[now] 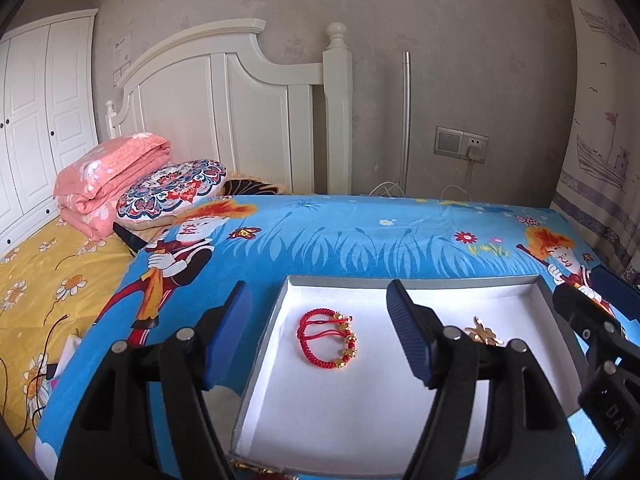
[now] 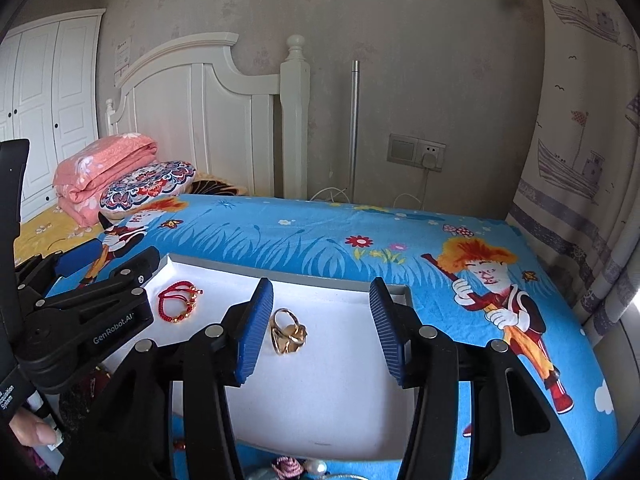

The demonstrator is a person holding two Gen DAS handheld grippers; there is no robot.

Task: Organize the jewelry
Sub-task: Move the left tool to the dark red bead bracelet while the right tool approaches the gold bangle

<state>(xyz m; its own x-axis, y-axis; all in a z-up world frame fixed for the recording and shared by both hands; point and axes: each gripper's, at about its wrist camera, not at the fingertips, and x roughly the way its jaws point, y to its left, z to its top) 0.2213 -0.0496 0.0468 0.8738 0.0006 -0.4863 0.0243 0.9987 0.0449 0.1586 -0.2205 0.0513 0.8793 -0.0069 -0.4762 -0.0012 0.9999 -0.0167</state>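
At the far left stands a white wardrobe (image 1: pixel 36 120), and beside it a bed with a yellow flowered sheet (image 1: pixel 48 276). On the bed lie a folded pink quilt (image 1: pixel 108 176) and a round patterned cushion (image 1: pixel 172 188), in front of the white headboard (image 1: pixel 224 104).

Next comes the blue cartoon cloth (image 1: pixel 340 236) that covers the surface, and on it a shallow white tray (image 1: pixel 416 280), close to the near edge of the cloth. The left gripper (image 1: pixel 320 332) hangs over the left side of the tray with its jaws wide apart; nothing is between the pads. Below it, in the left half of the tray, lies the red cord bracelet (image 1: pixel 329 338) with gold beads, flat on the white floor and free of the fingers.

Further right, about the middle of the tray, lies the gold ring (image 2: pixel 289 332). The right gripper (image 2: pixel 322 328) is over it with its jaws apart, and the ring lies just beside the left pad, whether touching I cannot tell.

At the near edge of the cloth, in front of the tray, some more jewelry (image 2: pixel 296 467) is partly visible. A thumb (image 2: pixel 34 432) shows at the lower left of the right wrist view. On the right wall hangs a curtain with ship drawings (image 2: pixel 576 152).
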